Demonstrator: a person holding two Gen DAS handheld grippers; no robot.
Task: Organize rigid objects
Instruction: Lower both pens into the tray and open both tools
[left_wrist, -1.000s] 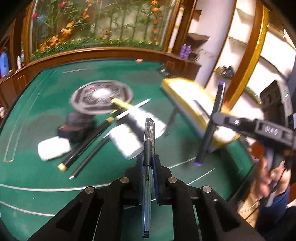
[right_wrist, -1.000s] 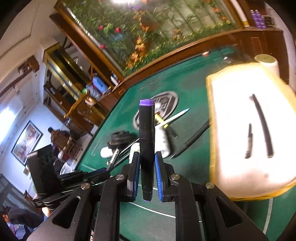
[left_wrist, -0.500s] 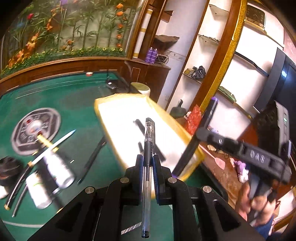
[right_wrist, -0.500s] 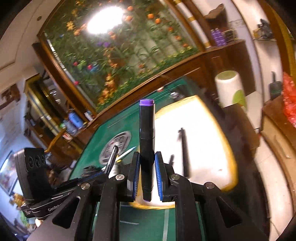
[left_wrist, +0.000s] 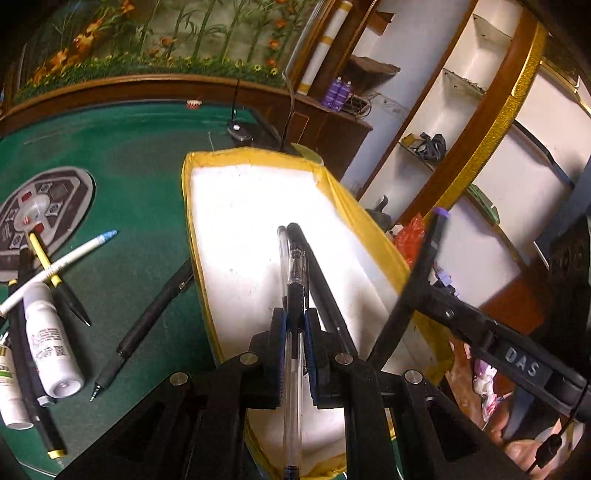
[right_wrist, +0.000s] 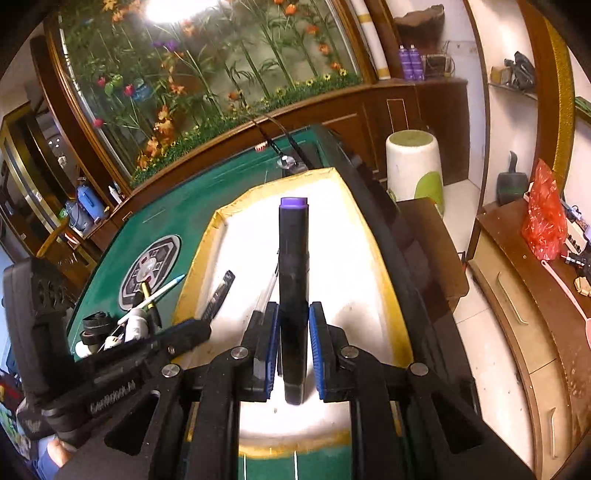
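My left gripper is shut on a clear-barrelled pen with a black grip, held over the white tray with the yellow rim. A long black pen and a clear pen lie in the tray under it. My right gripper is shut on a black marker with a purple end, also above the tray. The right wrist view shows the left gripper coming in from the lower left. The right gripper and its marker cross the tray's right rim in the left wrist view.
Left of the tray on the green table lie a black pen, a white pen, two white bottles and a round grey plate. A white stool stands off the table's far right corner.
Both grippers have swung right, away from the pile of pens and bottles, and now hang over the tray. Each keeps its grip on its pen or marker.
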